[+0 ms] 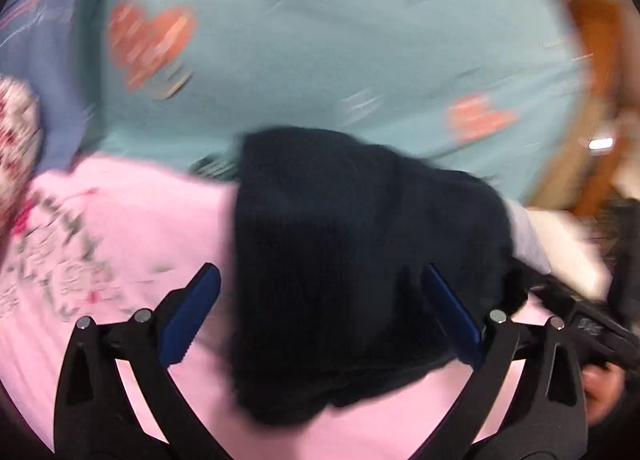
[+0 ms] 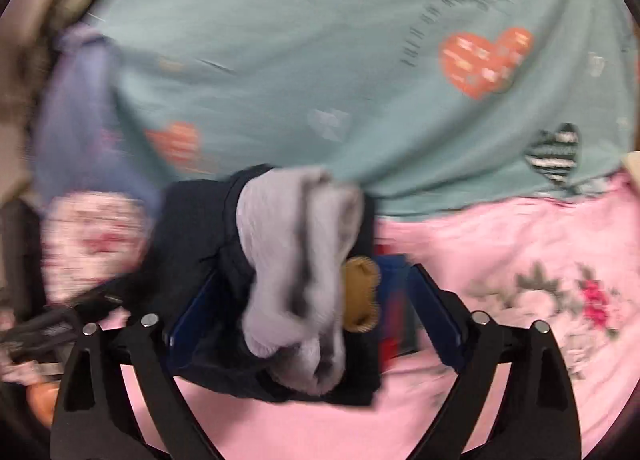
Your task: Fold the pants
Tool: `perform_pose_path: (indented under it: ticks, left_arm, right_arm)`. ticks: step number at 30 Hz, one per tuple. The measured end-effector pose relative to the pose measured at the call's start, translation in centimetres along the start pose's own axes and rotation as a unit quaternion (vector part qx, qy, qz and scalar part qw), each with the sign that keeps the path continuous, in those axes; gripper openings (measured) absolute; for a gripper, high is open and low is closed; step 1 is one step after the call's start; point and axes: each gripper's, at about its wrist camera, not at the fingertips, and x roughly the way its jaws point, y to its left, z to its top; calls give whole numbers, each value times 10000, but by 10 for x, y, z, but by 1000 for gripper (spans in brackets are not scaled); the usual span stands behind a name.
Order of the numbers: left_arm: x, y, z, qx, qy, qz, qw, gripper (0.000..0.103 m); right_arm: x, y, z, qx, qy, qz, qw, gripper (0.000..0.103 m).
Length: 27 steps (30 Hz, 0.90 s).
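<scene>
A bundle of dark navy pants with pale grey lining and a tan bear patch lies on a pink floral sheet, just below a teal blanket with orange hearts. The left gripper has its blue fingers spread wide, released, with the pants lying between them. The right gripper is likewise spread wide and loose around the bundle.

Each gripper is built alike — the left gripper and the right gripper have matte black angled arms with triangular cut-outs, round silver pins at the pivots, and flat dark blue pads with a toothed edge. The other tool's black body carries a small pale marking — too blurred to read.
</scene>
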Motion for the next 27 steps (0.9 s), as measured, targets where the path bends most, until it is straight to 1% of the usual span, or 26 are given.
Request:
perform_pose_path:
  ticks: [1, 2, 3, 4, 5, 6, 8, 10, 11, 12, 13, 15, 16, 18, 20, 21, 23, 25, 27]
  left_arm:
    - [25, 16, -3, -143, 454, 402, 9981, 101]
    - [35, 30, -9, -357, 725, 523, 9954, 101]
    - [32, 43, -16, -578, 761, 488, 9942, 101]
    - [19, 53, -27, -752, 653, 438, 9941, 101]
    - [3, 58, -37, -762, 596, 469, 9942, 101]
    - [-8, 59, -45, -771, 578, 496, 9941, 101]
    - [-40, 58, -66, -783, 692, 580, 9928, 101]
    - [-78, 52, -92, -816, 651, 520, 9932, 101]
    - [-97, 47, -107, -806, 623, 490, 9936, 101]
    - [-112, 40, -121, -732, 614, 474, 9943, 101]
    - [-131, 30, -137, -588, 579, 489, 9954, 101]
    - [-160, 10, -164, -309, 451, 598, 9967, 101]
    - [-178, -2, -181, -159, 371, 523, 9978, 101]
    - [-204, -18, -213, -7, 306, 308, 9991, 101]
    - [-223, -32, -239, 175, 274, 276, 9991, 101]
    - [-231, -37, -249, 309, 236, 347, 9986, 101]
    - [-249, -47, -272, 614, 82, 700, 9956, 101]
    - [-267, -56, -290, 796, -93, 1004, 9917, 101]
    - [-279, -61, -303, 853, -183, 1162, 9894, 101]
  right_arm:
    - [15, -5, -5, -46, 72, -334, 9994, 92]
    - [17, -13, -15, 50, 1, -438, 9990, 92]
    - [11, -19, -24, 182, -86, -320, 9993, 92]
    - [0, -22, -35, 263, -104, -163, 9995, 92]
    - [-9, -22, -43, 258, -83, -65, 9996, 92]
    - [-28, -21, -57, 231, -43, 99, 9997, 93]
    - [-57, -21, -79, 222, 52, 347, 9991, 97]
    - [-96, -12, -108, 236, 121, 610, 9978, 102]
    - [-110, -7, -120, 176, 124, 675, 9975, 102]
    - [-129, 0, -134, -1, 132, 651, 9978, 102]
    - [-145, 8, -147, -189, 102, 531, 9984, 102]
    - [-176, 18, -173, -455, -59, 164, 9988, 102]
    - [-189, 19, -185, -464, -148, 29, 9988, 102]
    - [-212, 16, -207, -309, -275, -73, 9991, 102]
    - [-224, 11, -220, -151, -138, -14, 9998, 102]
    - [-231, 9, -226, -91, -25, 59, 9999, 102]
    - [-242, 6, -235, -69, 9, 0, 10000, 102]
    - [-259, 8, -247, -152, -93, -112, 9998, 102]
    - [-274, 12, -258, -256, -254, -167, 9992, 102]
